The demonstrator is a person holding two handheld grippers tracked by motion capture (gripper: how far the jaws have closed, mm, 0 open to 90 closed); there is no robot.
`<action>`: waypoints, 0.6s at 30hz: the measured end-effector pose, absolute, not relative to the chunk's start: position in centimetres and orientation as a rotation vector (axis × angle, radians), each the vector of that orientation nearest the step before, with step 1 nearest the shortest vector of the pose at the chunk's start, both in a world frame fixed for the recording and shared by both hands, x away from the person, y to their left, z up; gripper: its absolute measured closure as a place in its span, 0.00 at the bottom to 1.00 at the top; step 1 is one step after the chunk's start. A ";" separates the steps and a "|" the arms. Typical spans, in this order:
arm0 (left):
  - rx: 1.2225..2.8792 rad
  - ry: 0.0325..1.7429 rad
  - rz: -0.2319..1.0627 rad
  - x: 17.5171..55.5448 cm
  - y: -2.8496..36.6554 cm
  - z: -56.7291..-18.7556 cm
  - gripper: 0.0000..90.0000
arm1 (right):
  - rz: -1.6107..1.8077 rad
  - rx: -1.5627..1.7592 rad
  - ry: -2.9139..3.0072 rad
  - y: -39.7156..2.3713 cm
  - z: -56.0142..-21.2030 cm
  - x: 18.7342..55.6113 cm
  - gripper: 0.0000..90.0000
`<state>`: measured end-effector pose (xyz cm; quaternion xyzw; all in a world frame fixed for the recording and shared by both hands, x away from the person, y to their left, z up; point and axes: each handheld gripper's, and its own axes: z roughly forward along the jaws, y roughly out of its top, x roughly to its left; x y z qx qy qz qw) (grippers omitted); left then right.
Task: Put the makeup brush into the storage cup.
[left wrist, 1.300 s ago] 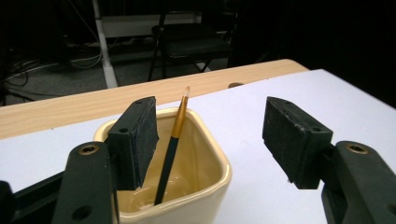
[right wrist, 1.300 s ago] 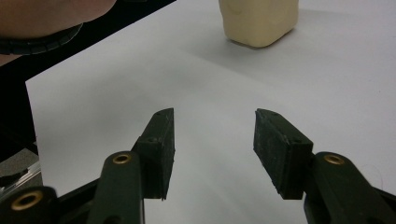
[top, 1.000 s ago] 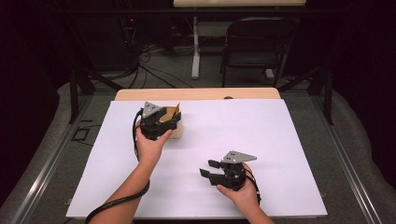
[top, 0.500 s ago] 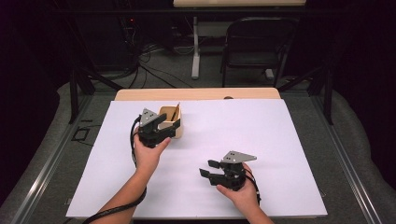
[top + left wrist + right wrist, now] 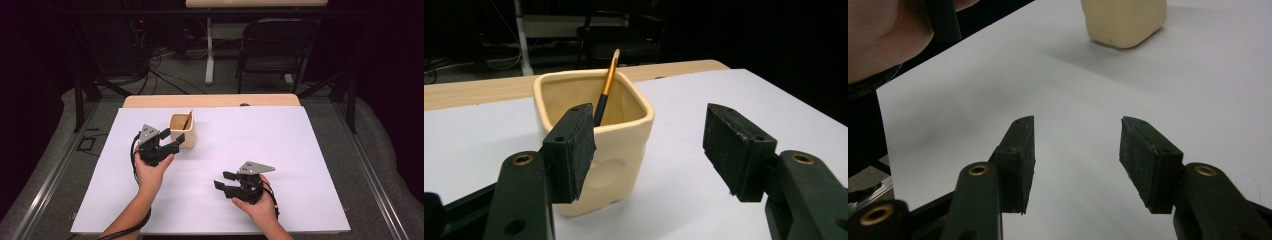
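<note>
Left gripper (image 5: 170, 141): jaws wide apart, nothing between them, no contact with the cup (image 5: 182, 130). In the left gripper view one pad (image 5: 574, 150) stands in front of the cup's near wall and the other is off to the side over bare sheet. Right gripper (image 5: 222, 180): jaws parted, empty, low over the white sheet (image 5: 280, 150), well apart from the cup. The cup is cream, square-mouthed, upright on the sheet toward the far left, just beyond the left gripper. A brush (image 5: 606, 85) leans inside it, tip above the rim.
</note>
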<state>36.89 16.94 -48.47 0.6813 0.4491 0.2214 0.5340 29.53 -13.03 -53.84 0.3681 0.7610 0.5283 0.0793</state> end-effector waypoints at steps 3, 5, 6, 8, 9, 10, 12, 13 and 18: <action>1.614 1.069 0.525 36.4 17.3 -48.6 0.42 | 1.579 1.105 2.276 -13.1 -53.8 29.5 0.54; 1.619 1.056 0.535 36.0 17.4 -48.6 0.42 | 1.582 1.102 2.276 -13.0 -53.8 29.5 0.54; 1.626 1.046 0.546 35.8 17.5 -48.6 0.42 | 1.580 1.104 2.277 -13.0 -53.8 29.5 0.54; 1.651 1.034 0.567 35.3 17.7 -48.7 0.42 | 1.584 1.101 2.276 -13.0 -53.9 29.5 0.54; 1.660 1.031 0.572 35.2 17.9 -48.7 0.42 | 1.582 1.098 2.277 -13.0 -53.8 29.5 0.54; 1.660 1.031 0.572 35.2 17.9 -48.7 0.42 | 1.582 1.098 2.277 -13.0 -53.8 29.5 0.54; 1.674 1.021 0.584 34.8 18.1 -48.9 0.42 | 1.578 1.100 2.279 -13.0 -53.8 29.5 0.54; 1.682 1.018 0.592 34.6 18.3 -48.9 0.42 | 1.578 1.100 2.279 -13.0 -53.8 29.5 0.54; 1.698 1.010 0.584 33.8 19.1 -48.9 0.42 | 1.573 1.101 2.282 -13.0 -53.9 29.5 0.54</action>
